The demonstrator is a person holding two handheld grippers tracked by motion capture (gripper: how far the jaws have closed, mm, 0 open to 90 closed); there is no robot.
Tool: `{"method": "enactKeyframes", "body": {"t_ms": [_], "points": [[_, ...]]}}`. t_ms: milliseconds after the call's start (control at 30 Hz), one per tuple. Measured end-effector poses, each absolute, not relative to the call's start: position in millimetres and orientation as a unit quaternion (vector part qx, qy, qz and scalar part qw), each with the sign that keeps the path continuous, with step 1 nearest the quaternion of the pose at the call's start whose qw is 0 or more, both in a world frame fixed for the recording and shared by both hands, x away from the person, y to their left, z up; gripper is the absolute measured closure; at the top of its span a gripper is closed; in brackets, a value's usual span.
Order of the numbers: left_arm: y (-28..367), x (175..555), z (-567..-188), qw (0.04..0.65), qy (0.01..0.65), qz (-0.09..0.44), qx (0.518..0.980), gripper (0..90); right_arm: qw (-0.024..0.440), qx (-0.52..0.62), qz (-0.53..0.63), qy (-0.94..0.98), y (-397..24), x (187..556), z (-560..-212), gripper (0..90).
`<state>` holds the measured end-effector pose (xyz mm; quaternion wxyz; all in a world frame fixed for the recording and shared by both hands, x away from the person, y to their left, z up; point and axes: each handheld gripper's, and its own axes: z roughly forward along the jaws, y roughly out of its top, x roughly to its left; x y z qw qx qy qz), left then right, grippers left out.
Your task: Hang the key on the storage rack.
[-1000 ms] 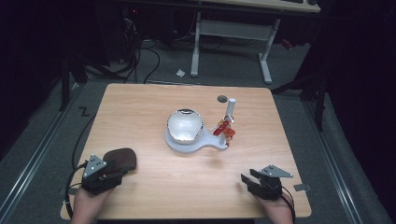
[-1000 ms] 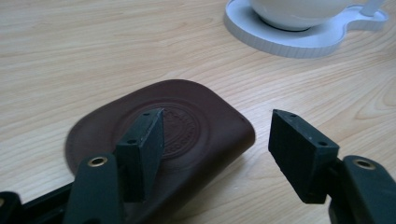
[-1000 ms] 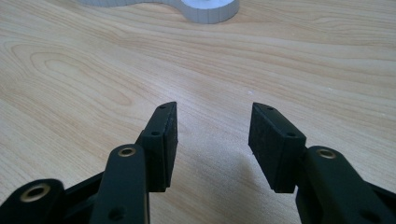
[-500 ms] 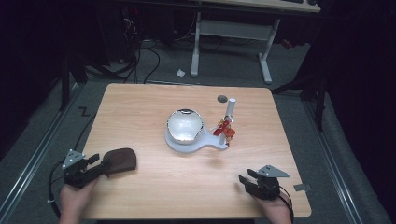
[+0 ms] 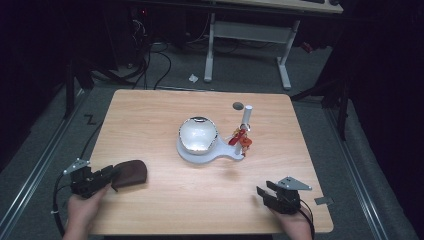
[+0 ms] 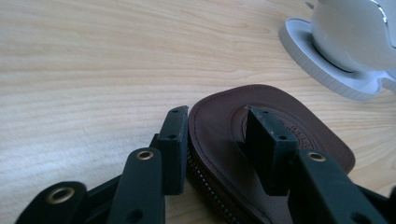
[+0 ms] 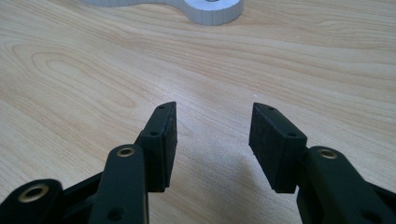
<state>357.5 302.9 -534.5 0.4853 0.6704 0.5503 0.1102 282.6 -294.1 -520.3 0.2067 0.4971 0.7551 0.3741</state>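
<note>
Black rubber pads on the left gripper (image 6: 219,140) sit either side of the zipped edge of a flat brown leather pouch with a rounded end (image 6: 261,135) — the jaws have just been closing around it. One pad lies on the stamped top face and the other hangs off the outer edge, and I can't tell if they're actually biting yet. The pouch lies flat on the light wooden table (image 5: 165,107), well to the near left of the white stand with the shiny dome (image 5: 198,136). Its long axis runs roughly from the gripper toward that stand, rounded end pointing at it.

To do this grab well, I'd say slide a bit deeper before squeezing, since a shallow edge pinch on floppy leather could slip or fold. The right gripper (image 7: 212,135) stands spread with nothing between its pads, near and right of the stand — no rush there.
</note>
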Motion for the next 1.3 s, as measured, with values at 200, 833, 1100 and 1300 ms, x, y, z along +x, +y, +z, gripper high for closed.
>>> {"method": "enactKeyframes", "body": {"t_ms": [200, 833, 1100, 1300], "points": [[299, 352, -536, 0.476, 0.550, 0.115, 0.677, 71.9, 0.207, 0.497, 0.373, 0.755, -294, 283, -520, 51.9], [288, 342, -524, 0.480, 0.519, 0.154, 0.691, 86.6, 0.205, 0.497, 0.373, 0.756, -297, 283, -520, 52.2], [277, 331, -506, 0.505, 0.487, 0.182, 0.689, 87.1, 0.206, 0.500, 0.376, 0.753, -298, 283, -519, 52.2], [265, 322, -495, 0.516, 0.465, 0.202, 0.690, 87.2, 0.207, 0.501, 0.378, 0.751, -299, 282, -519, 52.2]]}}
